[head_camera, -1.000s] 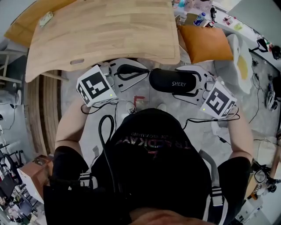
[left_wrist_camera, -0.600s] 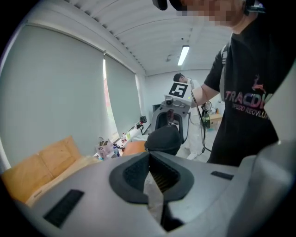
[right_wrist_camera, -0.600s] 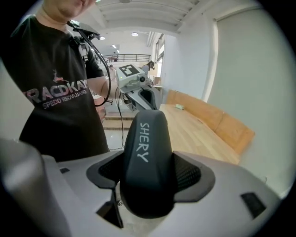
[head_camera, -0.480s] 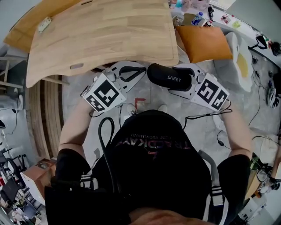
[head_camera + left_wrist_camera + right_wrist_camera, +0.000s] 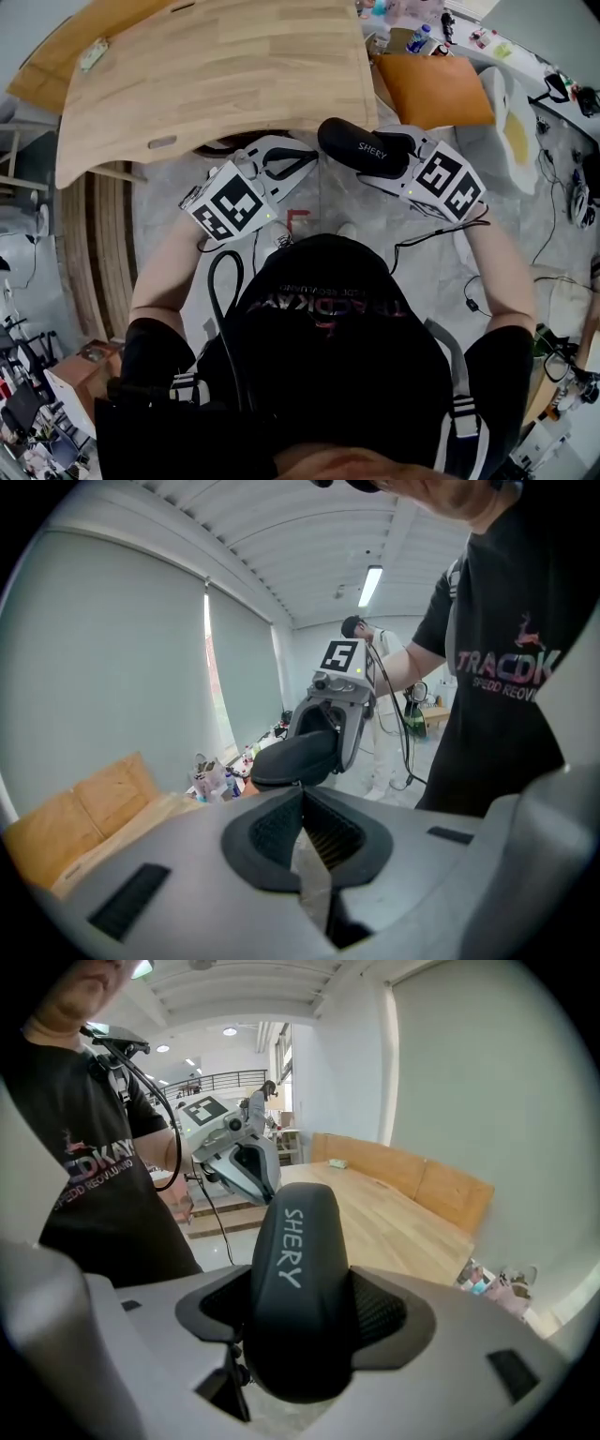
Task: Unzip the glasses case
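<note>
The black glasses case (image 5: 364,149) printed SHERY is clamped across its middle by my right gripper (image 5: 382,159), held in the air in front of the person's chest just below the table's edge. In the right gripper view the case (image 5: 298,1279) fills the gap between the dark pads (image 5: 380,1312) and its long axis points away from me. My left gripper (image 5: 307,157) is shut with nothing between its jaws, its tips just left of the case's free end. From the left gripper view the case (image 5: 294,757) hangs just past my closed tips (image 5: 302,797).
A pale wooden table (image 5: 216,66) lies just beyond both grippers. An orange cushion (image 5: 436,89) sits at the right of it, with clutter and cables on the grey floor (image 5: 525,216). A second person (image 5: 361,630) stands far back in the room.
Both grippers have shifted a little toward the table's edge and rolled, so their marker cubes face differently. The case has moved along with the right gripper and tilted. The left jaws have stayed shut.
</note>
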A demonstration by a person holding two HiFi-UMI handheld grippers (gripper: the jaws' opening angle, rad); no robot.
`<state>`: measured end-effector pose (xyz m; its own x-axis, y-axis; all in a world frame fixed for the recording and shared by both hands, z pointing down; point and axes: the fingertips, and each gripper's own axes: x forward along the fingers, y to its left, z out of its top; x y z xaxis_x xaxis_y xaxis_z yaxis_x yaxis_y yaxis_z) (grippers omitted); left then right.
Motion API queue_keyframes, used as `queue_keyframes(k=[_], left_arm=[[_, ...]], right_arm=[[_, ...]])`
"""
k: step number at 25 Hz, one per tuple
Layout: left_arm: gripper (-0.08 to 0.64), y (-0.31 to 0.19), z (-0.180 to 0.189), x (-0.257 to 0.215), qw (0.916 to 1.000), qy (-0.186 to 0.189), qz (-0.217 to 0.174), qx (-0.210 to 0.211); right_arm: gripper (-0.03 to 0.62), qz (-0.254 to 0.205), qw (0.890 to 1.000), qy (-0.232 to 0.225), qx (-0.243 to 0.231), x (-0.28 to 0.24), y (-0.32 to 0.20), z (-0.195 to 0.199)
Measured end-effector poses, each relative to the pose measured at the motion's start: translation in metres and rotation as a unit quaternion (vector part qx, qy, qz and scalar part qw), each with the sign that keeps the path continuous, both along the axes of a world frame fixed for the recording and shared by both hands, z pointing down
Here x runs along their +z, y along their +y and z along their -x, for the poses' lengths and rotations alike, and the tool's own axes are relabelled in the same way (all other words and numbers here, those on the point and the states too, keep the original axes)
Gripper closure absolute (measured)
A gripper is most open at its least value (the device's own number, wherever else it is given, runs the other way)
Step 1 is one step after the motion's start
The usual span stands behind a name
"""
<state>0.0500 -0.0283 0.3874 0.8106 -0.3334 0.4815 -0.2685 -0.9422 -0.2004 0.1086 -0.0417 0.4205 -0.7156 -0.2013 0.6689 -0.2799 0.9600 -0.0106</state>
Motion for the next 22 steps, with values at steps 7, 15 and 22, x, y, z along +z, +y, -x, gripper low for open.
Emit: queue_keyframes(k=[7, 15, 22], left_arm=[[0.549, 0.009, -0.011, 0.005, 0.9999, 0.003, 0.01, 0.012], [0.548, 0.021, -0.032, 0.013, 0.9992, 0.004, 0.017, 0.036], [0.546, 0.028, -0.045, 0.02, 0.9985, -0.001, 0.024, 0.049]], right_arm=[[0.256, 0.001, 1.0, 0.006, 0.011, -0.001, -0.004, 0.007], [0.258, -0.005, 1.0, 0.016, 0.004, -0.002, -0.004, 0.015], [0.258, -0.016, 0.999, 0.038, -0.009, 0.001, -0.001, 0.018]])
